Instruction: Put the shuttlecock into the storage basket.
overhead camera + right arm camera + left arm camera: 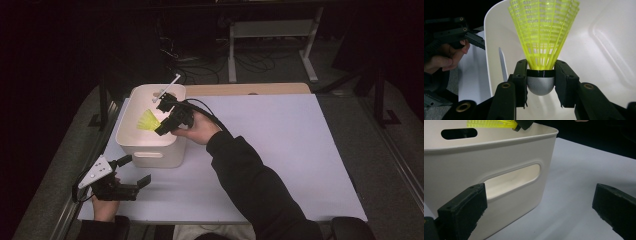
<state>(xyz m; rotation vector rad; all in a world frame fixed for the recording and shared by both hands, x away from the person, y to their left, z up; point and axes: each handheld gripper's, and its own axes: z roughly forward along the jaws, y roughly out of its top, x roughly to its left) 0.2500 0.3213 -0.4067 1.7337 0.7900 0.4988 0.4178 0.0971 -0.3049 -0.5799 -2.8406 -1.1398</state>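
A yellow plastic shuttlecock (543,32) with a silver-grey cork tip is held over the open top of a white plastic bin (150,147). My right gripper (541,80) is shut on its base, skirt pointing into the bin; in the high view the shuttlecock (148,120) hangs above the bin's inside, beside the right gripper (167,125). My left gripper (135,172) rests open near the table's front left corner, in front of the bin, nothing between its jaws. In the left gripper view the bin's handle slot (511,181) faces me, and the shuttlecock (491,123) shows above the rim.
The bin stands at the left rear of a pale lavender table top (280,150). A white stick-like part (170,85) rises by the bin's far rim. A wooden strip (250,89) edges the table's back; cables and a metal stand (270,30) lie beyond.
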